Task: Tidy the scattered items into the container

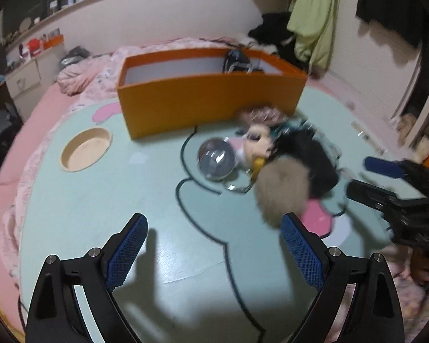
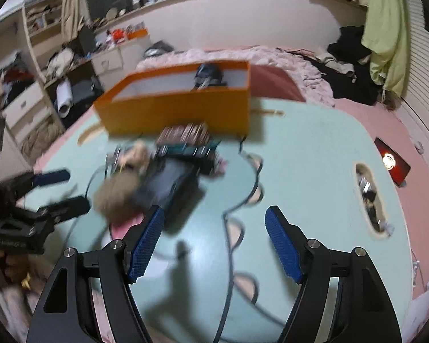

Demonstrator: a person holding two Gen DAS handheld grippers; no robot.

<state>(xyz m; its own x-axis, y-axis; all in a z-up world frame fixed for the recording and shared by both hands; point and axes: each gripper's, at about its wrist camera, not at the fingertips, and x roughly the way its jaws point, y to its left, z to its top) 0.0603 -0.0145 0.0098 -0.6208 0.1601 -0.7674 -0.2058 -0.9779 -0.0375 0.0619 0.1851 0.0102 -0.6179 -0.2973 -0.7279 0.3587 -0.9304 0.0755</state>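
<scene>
Jaws parted on left gripper [image 1: 214, 230] and right gripper [image 2: 214, 224], hovering above mat [image 1: 105, 194]

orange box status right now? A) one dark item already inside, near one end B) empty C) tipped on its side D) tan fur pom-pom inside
A: a dark item sits inside the open orange cardboard box near one end, while the tan fur pom-pom lies on the mat outside.

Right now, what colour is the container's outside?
Orange, with a pale inside. The container shows best in the left wrist view.
</scene>
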